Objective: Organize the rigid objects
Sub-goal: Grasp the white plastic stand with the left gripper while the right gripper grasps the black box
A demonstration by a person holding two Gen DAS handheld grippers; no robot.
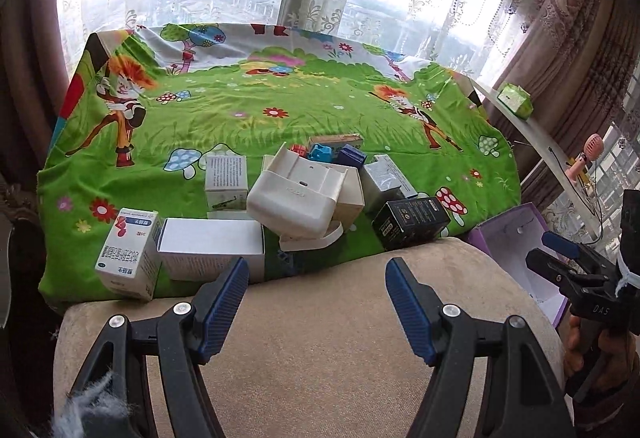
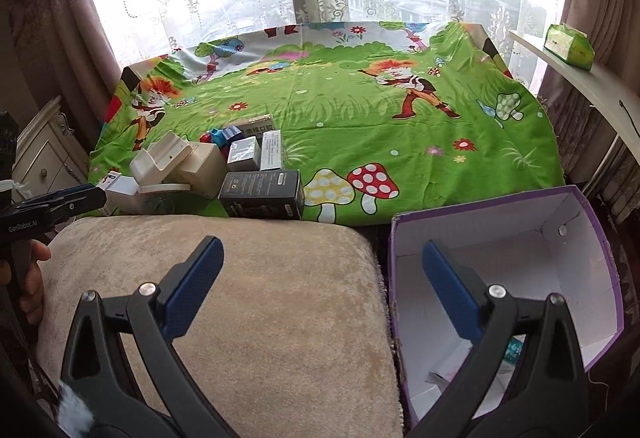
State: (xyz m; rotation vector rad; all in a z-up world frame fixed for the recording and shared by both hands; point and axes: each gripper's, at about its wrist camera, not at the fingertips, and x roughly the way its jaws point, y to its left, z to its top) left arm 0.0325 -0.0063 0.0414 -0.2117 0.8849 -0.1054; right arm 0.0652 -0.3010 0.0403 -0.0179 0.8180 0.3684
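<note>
Now both grippers, left (image 1: 316,302) and right (image 2: 320,286), hang released and empty over the cushion (image 1: 320,318). The boxes (image 1: 212,254) are piled on the table's near edge; the bin (image 2: 520,250) stands right. Best take an outer box squarely, leaving the pile undisturbed.

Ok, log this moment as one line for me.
left gripper: open, empty | right gripper: open, empty | boxes: piled on green cloth | purple bin: beside cushion | phase: approach, nothing grasped
</note>
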